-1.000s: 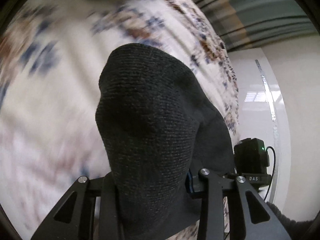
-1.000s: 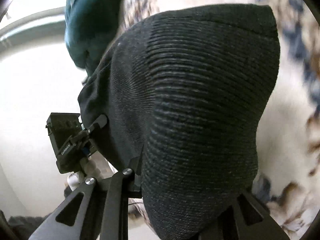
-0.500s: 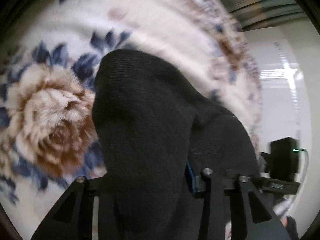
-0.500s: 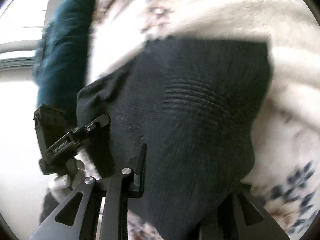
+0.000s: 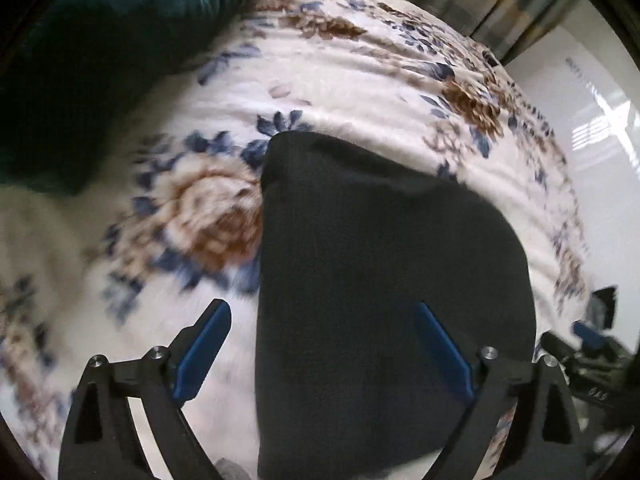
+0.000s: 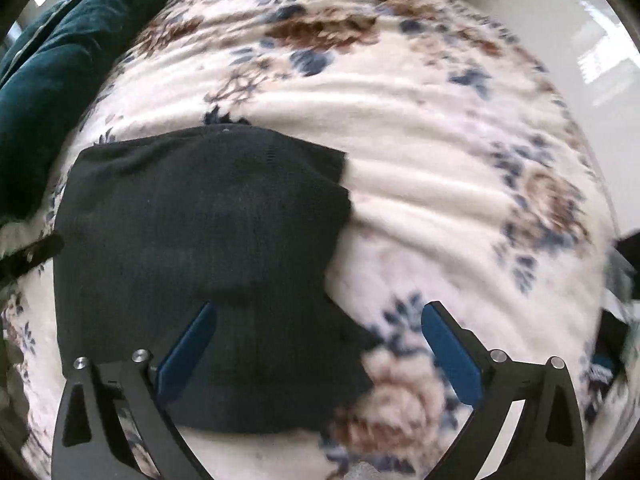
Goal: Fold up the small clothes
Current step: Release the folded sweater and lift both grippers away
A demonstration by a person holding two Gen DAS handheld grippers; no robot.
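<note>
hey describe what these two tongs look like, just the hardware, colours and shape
Both look alike. The left tongs have black angular arms with triangular cut-outs, silver round screw heads at the joints, and flat blue pads lining the inner faces of the fingers. The right tongs show the same black frame, silver screws and blue pads. No cables or sleeves are visible.

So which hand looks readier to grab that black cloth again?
Probably left: the black cloth lies mostly between the open left hand-held gripper; the right hand-held gripper sits open partly over the floral blanket.
</note>
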